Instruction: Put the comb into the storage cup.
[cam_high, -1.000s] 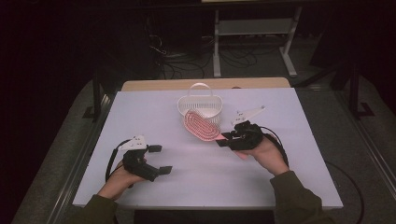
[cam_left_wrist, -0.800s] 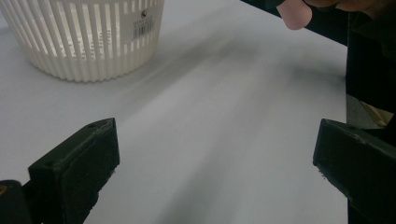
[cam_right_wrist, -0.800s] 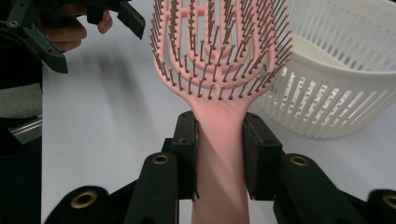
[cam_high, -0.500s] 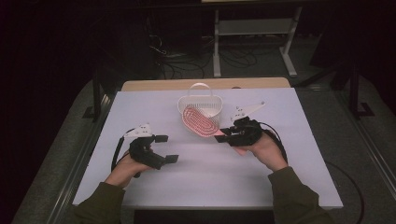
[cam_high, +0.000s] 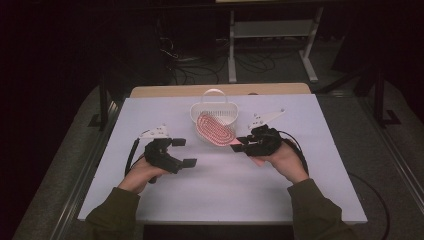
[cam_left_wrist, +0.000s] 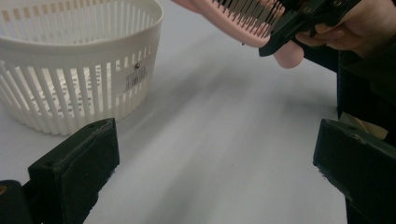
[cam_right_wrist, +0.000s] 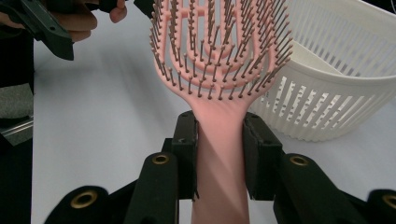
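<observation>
From the high view, I see my right gripper (cam_high: 239, 146) right of the desk's (cam_high: 310, 200) middle, clamped on the handle of a pink hairbrush (cam_high: 215, 128). The brush head tilts up and away to the left, its far end over the near rim of a white slatted basket (cam_high: 214, 111) that stands at the far middle of the desk. My left gripper (cam_high: 184, 152) sits left of centre, well apart from brush and basket, its fingers spread with nothing between them. A person's olive sleeves come in from the near edge.

In the left gripper view, my two black fingers (cam_left_wrist: 74, 172) stand wide apart at the lower corners, released, with bare desk (cam_left_wrist: 224, 154) between them. The basket (cam_left_wrist: 70, 70) rests on the desk at far left. At the top right, the brush (cam_left_wrist: 238, 21) hangs above the desk, bristles pointing down, its handle pinched in the right gripper (cam_left_wrist: 299, 25), with the holding hand behind it.

In the right gripper view, my fingers (cam_right_wrist: 184, 154) press on both sides of the pink handle, grasping it firmly. The brush (cam_right_wrist: 219, 60) rises straight ahead, bristles facing me. The basket (cam_right_wrist: 336, 93) sits just behind and to the right of the brush head; whether the two touch I cannot tell. The left gripper (cam_right_wrist: 46, 28) shows at the top left, above the desk (cam_right_wrist: 93, 121).
</observation>
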